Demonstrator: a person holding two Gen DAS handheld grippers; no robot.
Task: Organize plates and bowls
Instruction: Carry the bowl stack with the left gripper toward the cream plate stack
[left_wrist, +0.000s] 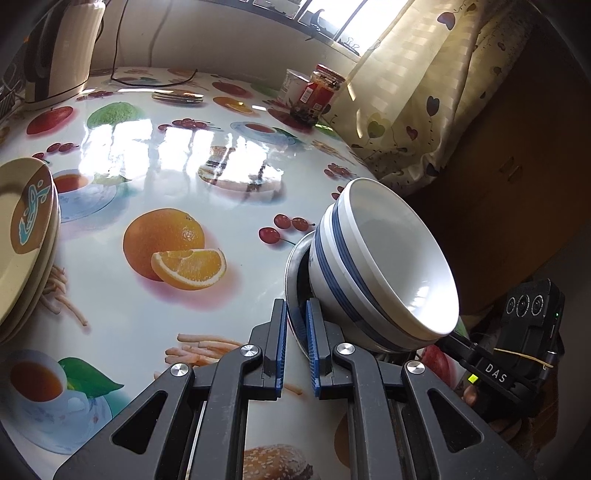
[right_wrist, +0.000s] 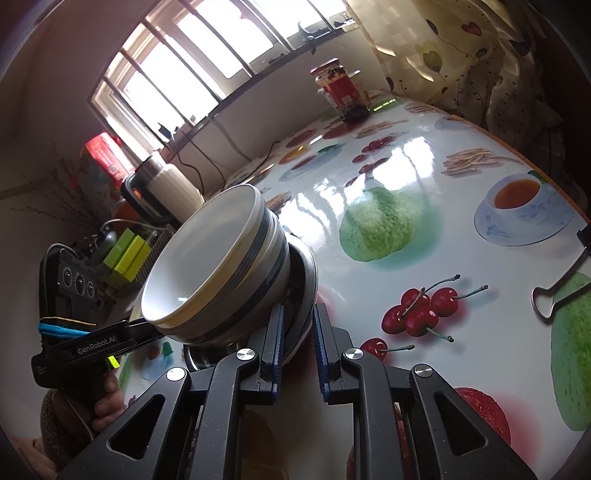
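A stack of white bowls with blue bands (left_wrist: 380, 258) sits in a metal plate (left_wrist: 295, 280) near the table's right edge. My left gripper (left_wrist: 295, 317) is shut on the metal plate's rim. In the right wrist view the same bowls (right_wrist: 218, 266) rest in the metal plate (right_wrist: 308, 273), and my right gripper (right_wrist: 298, 321) is closed on its opposite rim. The stack looks held between both grippers, just above or on the table; I cannot tell which. A stack of beige plates (left_wrist: 26, 236) with a blue pattern lies at the left edge.
The fruit-print tablecloth (left_wrist: 166, 177) covers the table. A kettle (left_wrist: 55, 51) stands far left, a red-lidded jar (left_wrist: 321, 92) and a white tub (left_wrist: 295, 83) far right, a small flat plate (left_wrist: 177, 96) at the back. A binder clip (right_wrist: 557, 291) grips the cloth's edge. A curtain (left_wrist: 424, 85) hangs right.
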